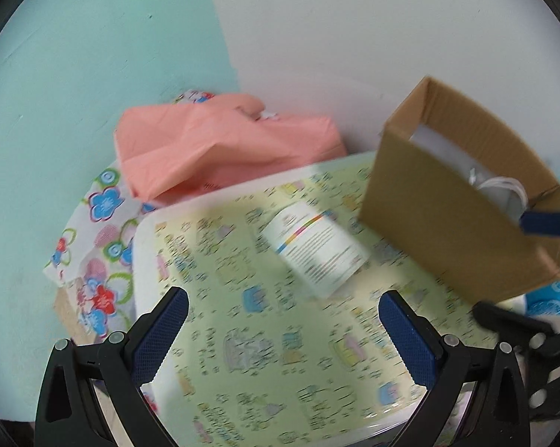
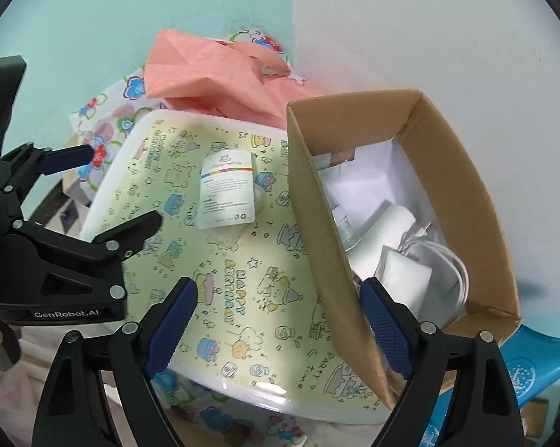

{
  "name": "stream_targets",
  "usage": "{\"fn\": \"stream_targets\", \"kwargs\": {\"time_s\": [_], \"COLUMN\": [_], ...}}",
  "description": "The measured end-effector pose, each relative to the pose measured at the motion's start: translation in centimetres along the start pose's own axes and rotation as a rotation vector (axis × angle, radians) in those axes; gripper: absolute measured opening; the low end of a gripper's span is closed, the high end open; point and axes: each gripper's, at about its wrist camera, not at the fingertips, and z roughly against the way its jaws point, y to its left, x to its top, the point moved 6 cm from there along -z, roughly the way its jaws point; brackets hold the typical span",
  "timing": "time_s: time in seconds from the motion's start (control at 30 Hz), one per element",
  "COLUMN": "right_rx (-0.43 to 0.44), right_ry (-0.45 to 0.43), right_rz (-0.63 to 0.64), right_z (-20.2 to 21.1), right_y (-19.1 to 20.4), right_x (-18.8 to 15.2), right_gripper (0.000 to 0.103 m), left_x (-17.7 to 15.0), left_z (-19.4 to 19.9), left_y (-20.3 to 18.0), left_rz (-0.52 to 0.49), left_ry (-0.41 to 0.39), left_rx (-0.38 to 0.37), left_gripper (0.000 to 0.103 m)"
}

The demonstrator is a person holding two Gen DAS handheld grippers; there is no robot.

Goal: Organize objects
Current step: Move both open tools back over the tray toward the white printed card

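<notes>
A white packet (image 1: 315, 247) (image 2: 226, 190) with a rainbow stripe on its label lies on the yellow-green cartoon-printed tabletop (image 1: 280, 372) (image 2: 242, 298). My left gripper (image 1: 283, 298) (image 2: 110, 190) hangs open just short of the packet, nothing between its fingers. A brown cardboard box (image 1: 447, 223) (image 2: 466, 171) stands at the right on the table and holds white chargers and a coiled cable (image 2: 406, 279). My right gripper (image 2: 279, 287) is open and straddles the box's near wall, one finger inside. In the left wrist view one of its blue pads (image 1: 548, 223) shows over the box rim.
A crumpled pink plastic bag (image 1: 224, 145) (image 2: 213, 74) lies behind the table on a flower-printed cloth (image 1: 101, 246) (image 2: 105, 111). Mint and white walls meet close behind. A blue surface (image 2: 533, 365) shows under the box at right.
</notes>
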Motion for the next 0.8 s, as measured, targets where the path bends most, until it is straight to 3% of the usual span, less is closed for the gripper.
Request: {"fn": "stream_targets", "kwargs": {"time_s": [0.4,0.8], "right_rx": [-0.017,0.002], "right_ry": [-0.025,0.02], "right_rz": [0.023,0.049], "right_z": [0.9,-2.7], "right_y": [2.8,5.7], "right_x": [0.5,1.5], "right_gripper": [0.092,0.092], "left_x": [-2.8,-4.9], "left_z": [-0.9,-3.6], "left_y": [1.9,4.2], "left_rz": [0.014,0.022], "left_ry": [0.027,0.08], "left_rx": [-0.026,-0.026], "left_gripper": [0.103,0.103]}}
